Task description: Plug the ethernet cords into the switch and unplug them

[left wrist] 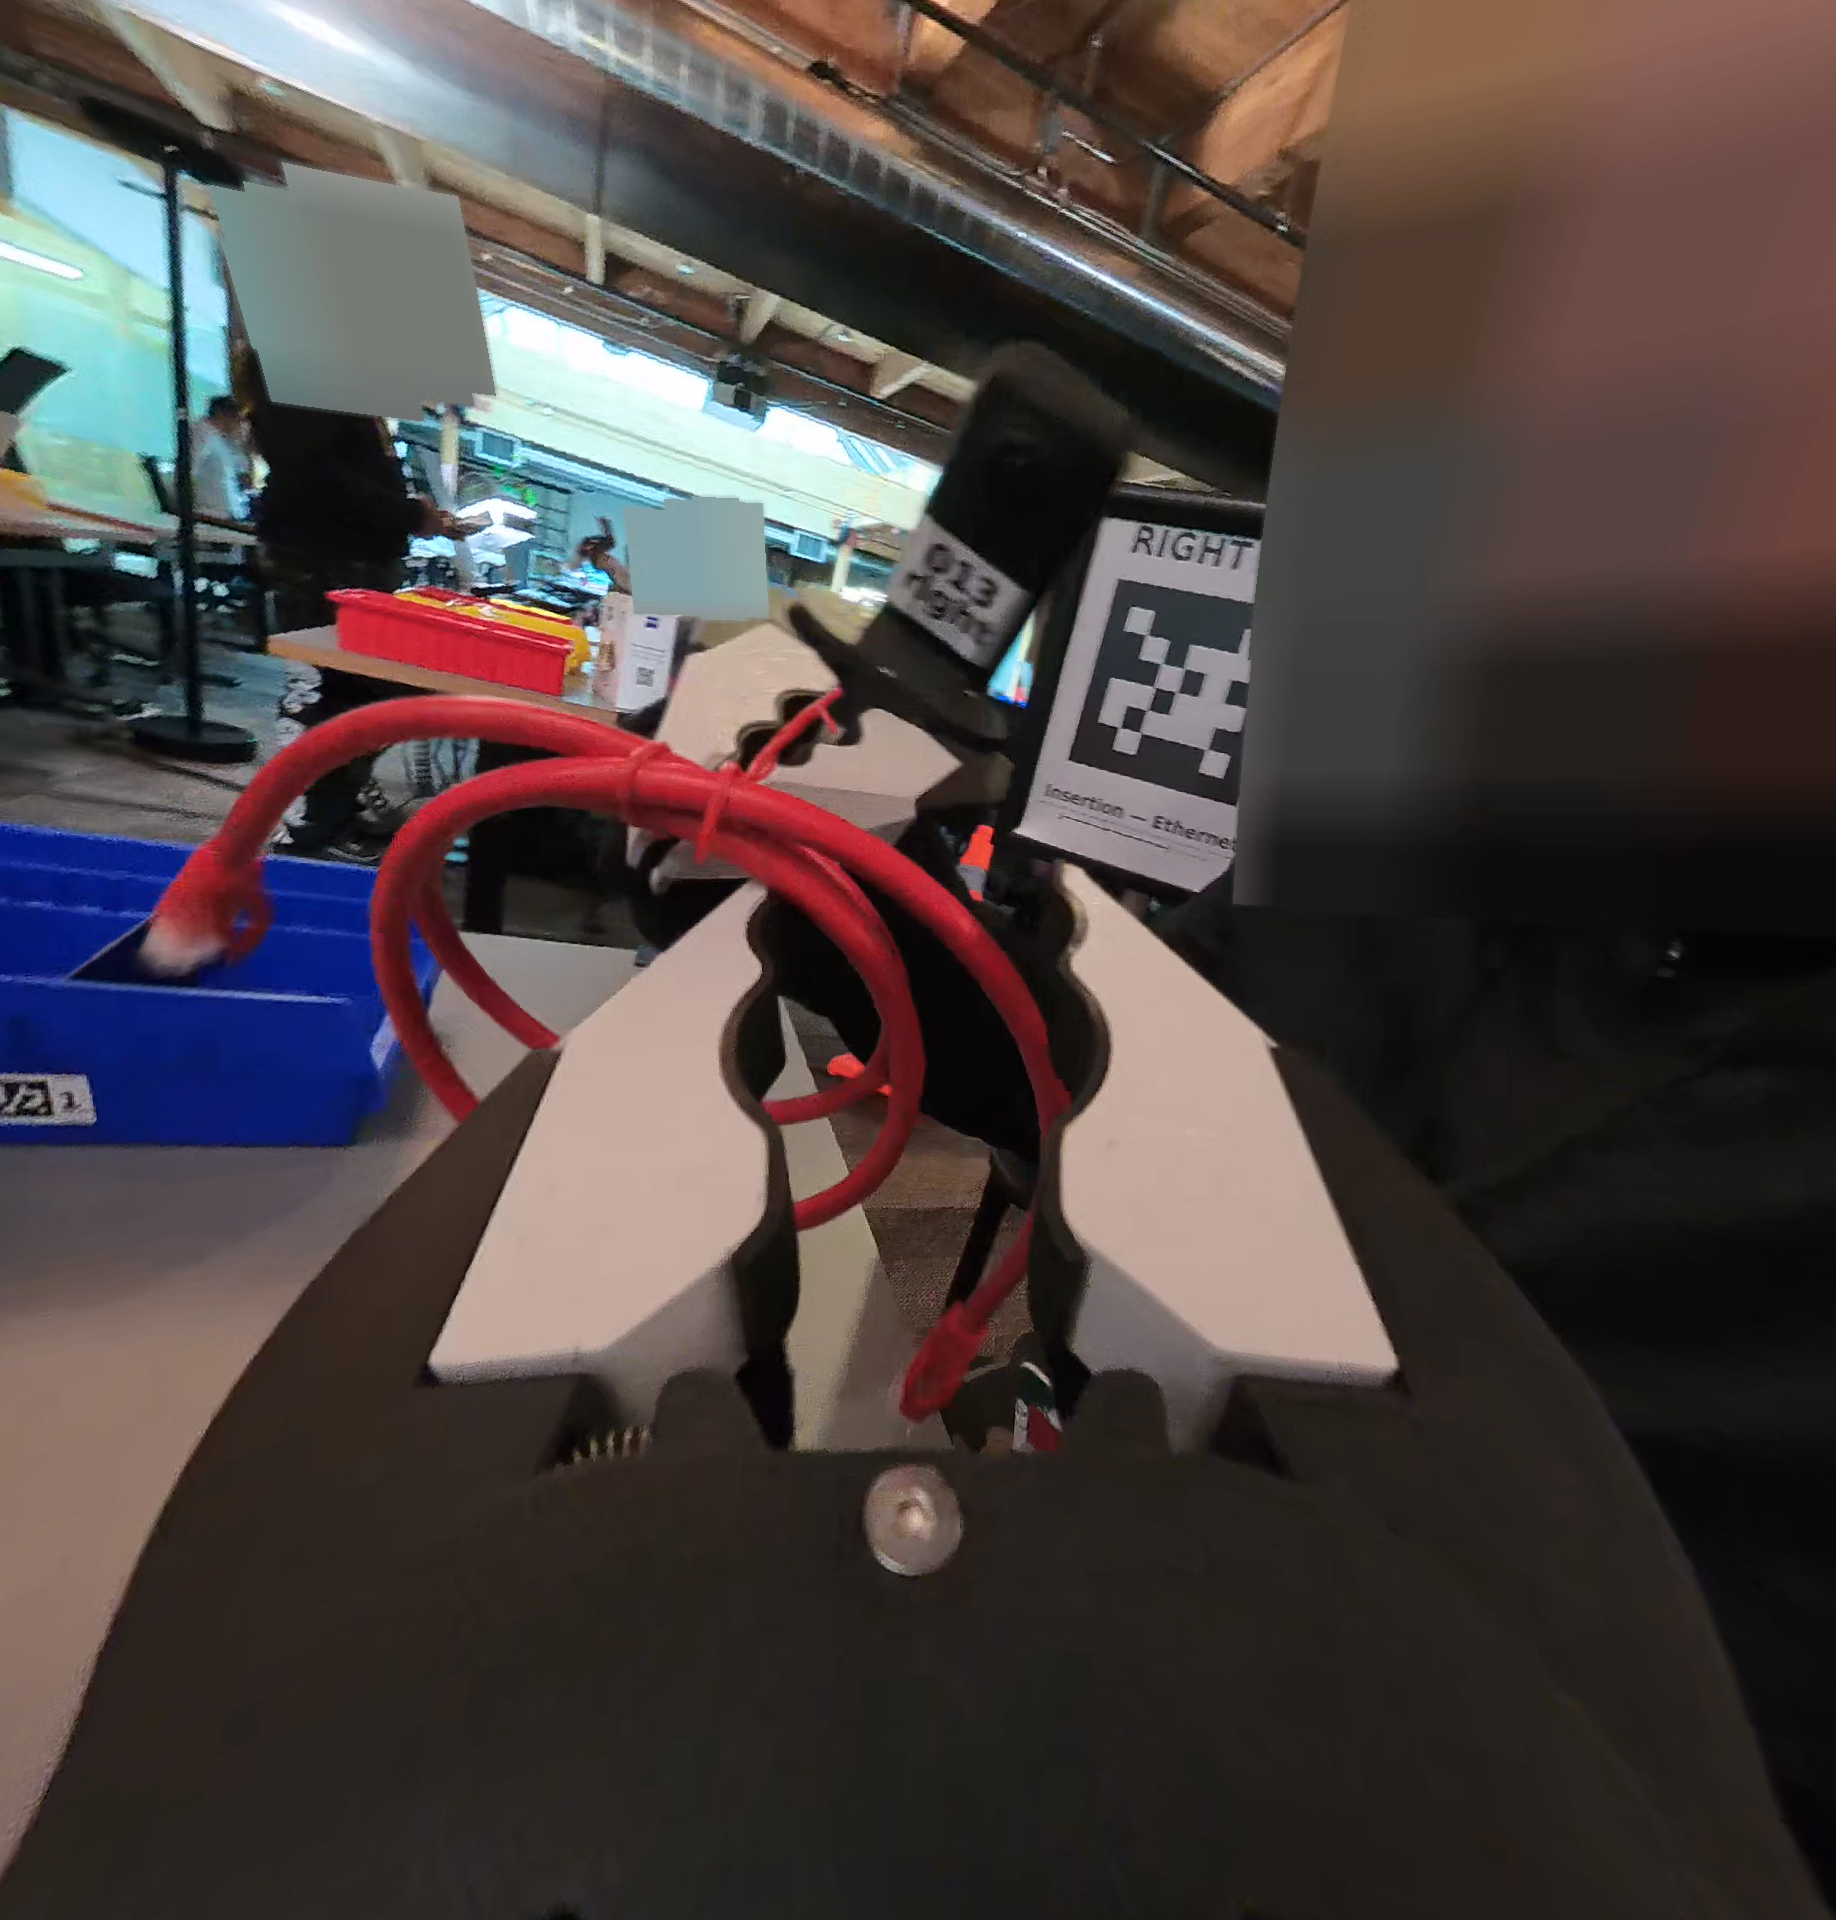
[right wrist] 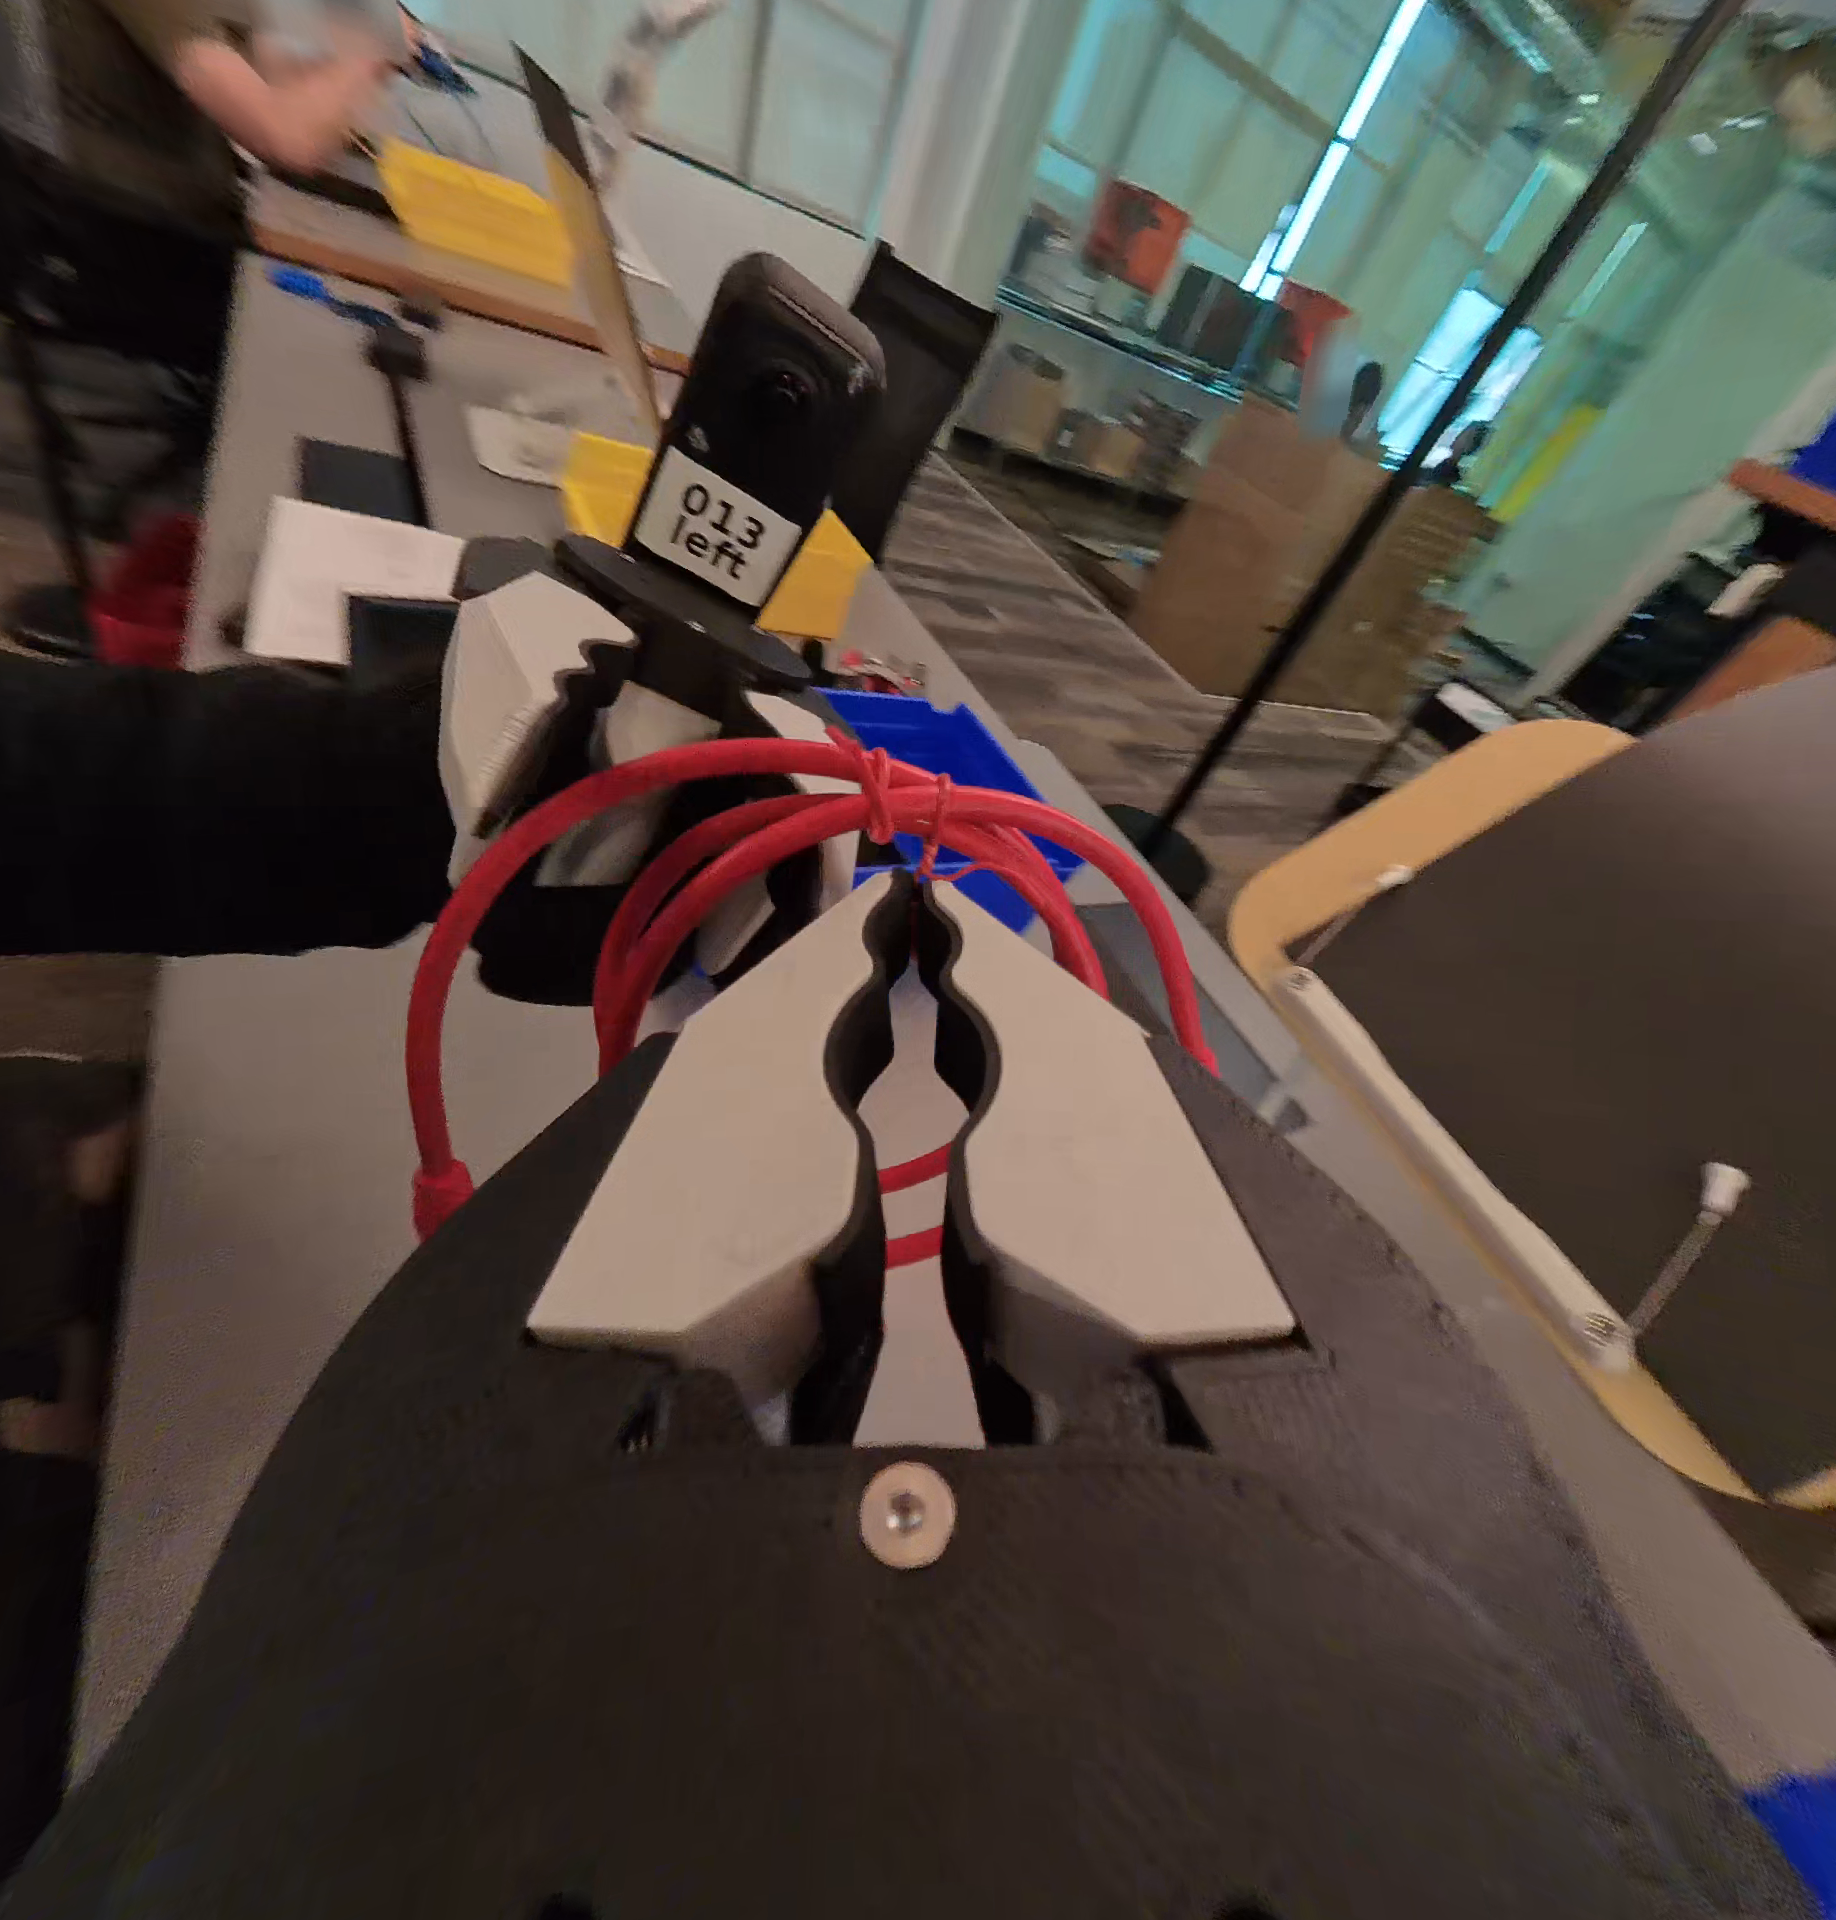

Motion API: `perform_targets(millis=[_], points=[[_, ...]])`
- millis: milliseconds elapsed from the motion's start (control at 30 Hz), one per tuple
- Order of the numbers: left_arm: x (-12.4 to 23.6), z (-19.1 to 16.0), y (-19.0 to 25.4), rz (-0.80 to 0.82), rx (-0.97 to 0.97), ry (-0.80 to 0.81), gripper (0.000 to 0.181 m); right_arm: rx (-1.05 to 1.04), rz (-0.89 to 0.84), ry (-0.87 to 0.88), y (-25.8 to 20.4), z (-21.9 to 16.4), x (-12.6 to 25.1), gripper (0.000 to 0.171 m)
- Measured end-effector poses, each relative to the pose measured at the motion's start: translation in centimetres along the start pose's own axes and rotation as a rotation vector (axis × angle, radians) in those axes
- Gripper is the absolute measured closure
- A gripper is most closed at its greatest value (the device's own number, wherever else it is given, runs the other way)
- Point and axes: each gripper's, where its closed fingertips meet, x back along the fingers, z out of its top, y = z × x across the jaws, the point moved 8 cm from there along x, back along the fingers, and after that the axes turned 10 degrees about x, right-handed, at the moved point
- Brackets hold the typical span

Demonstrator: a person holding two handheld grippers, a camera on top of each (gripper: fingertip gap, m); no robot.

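Note:
A coiled red ethernet cord [left wrist: 540, 727], bound by a thin red twist tie [left wrist: 706, 810], hangs in the air between my two grippers. My right gripper [right wrist: 912, 888] is shut on the twist tie [right wrist: 929, 831] at the top of the coil [right wrist: 685, 769]. It also shows in the left wrist view [left wrist: 789, 717]. My left gripper [left wrist: 909, 899] is open, with strands of the coil hanging in the gap between its fingers. One red plug [left wrist: 207, 904] sticks out to the left, and another [left wrist: 935, 1361] dangles between the left fingers. No switch is in view.
A blue bin [left wrist: 166, 1039] sits on the grey table [left wrist: 114, 1299] at left. A marker sign [left wrist: 1153, 686] stands behind the grippers. A dark board with a plywood edge [right wrist: 1516, 987] is at right. A black stand pole [right wrist: 1413, 468] and a person in black [left wrist: 322, 582] are farther off.

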Motion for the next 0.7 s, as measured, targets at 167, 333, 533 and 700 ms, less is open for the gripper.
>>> perform_targets(millis=[167, 333, 533, 700], points=[[-0.8, -0.5, -0.9, 0.139, 0.005, -0.033, 0.163, 0.103, -0.066, -0.035, -0.8, 0.4, -0.5, 0.171], [-0.3, -0.3, -0.7, 0.082, 0.013, 0.010, 0.181, 0.088, -0.056, 0.044, -1.1, 1.3, -0.2, 0.171], [0.2, -0.2, -0.4, 0.047, 0.007, 0.031, 0.181, -0.023, 0.013, 0.101, -0.6, 0.6, -0.2, 0.163], [-0.1, -0.4, -0.3, 0.034, -0.013, 0.006, 0.181, -0.237, 0.132, 0.229, 0.0, 0.4, -0.1, 0.155]])
